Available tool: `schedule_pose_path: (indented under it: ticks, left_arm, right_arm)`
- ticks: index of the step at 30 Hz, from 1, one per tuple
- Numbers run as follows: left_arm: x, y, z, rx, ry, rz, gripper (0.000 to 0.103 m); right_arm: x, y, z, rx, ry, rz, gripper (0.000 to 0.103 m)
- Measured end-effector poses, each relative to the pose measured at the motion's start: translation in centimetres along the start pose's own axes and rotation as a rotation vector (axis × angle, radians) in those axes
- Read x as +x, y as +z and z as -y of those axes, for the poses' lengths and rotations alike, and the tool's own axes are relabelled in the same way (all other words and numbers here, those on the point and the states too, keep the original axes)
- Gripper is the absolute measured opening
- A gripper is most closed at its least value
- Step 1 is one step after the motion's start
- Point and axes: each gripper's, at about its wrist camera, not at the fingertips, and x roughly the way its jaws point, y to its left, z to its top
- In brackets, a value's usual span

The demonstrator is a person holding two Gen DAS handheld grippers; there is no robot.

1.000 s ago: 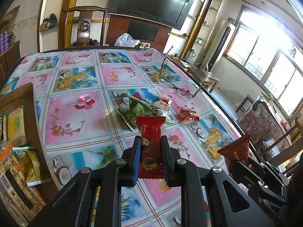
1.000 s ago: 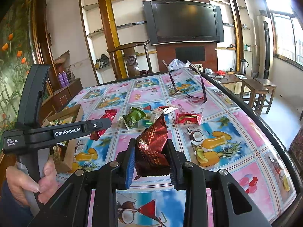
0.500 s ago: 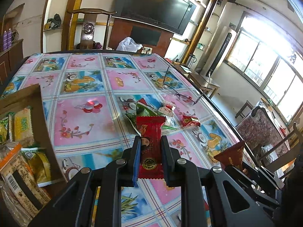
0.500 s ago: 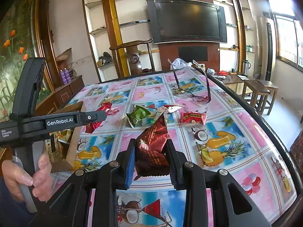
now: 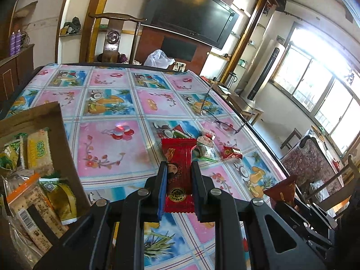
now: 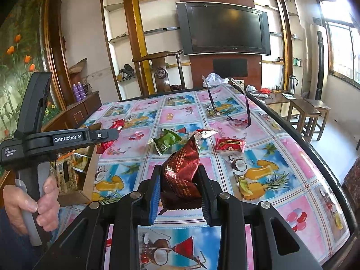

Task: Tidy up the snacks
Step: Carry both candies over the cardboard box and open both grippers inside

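Left gripper (image 5: 178, 189): its jaws were clamped on a flat red packet (image 5: 178, 164), held by the lower half above the counter (image 5: 108, 144), upper end free and pointing forward.
Right gripper (image 6: 178, 193): its jaws were pinched on a dark maroon packet (image 6: 182, 173), crumpled, tip leaning right.
Cardboard box (image 5: 56, 139): it stood at the left edge of the counter, already stuffed with wrapped snacks, its open side just beside the left gripper.
Loose snacks: a green packet (image 6: 167, 140), a small red sweet (image 6: 229, 144) and a white-wrapped one (image 5: 205, 138) lay near mid-counter, close to a pair of glasses (image 6: 234, 119).
Step in hand (judged): carrying both packets to the box.
Doing it well: the left packet should probably go first, since that gripper was nearer; bring it over the wall before opening, so it drops inside.
Risk: the box looked crowded, so a packet let go at the rim might slide back out.
Right side: keep the squeeze firm; the foil looked slippery.
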Motion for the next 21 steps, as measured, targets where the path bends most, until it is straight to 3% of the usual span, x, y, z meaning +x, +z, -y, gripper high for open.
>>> schedule_pose_path:
  ticks: [13, 21]
  left_arm:
    - [-2.1, 1.0, -2.6, -0.040, 0.028, 0.051, 0.019]
    - [-4.8, 1.9, -6.7, -0.093, 0.101, 0.108, 0.019]
  right_arm:
    - [0.9, 0.0, -1.3, -0.009, 0.034, -0.008, 0.033]
    - [1.9, 0.8, -3.7, -0.012, 0.125, -0.005, 0.033]
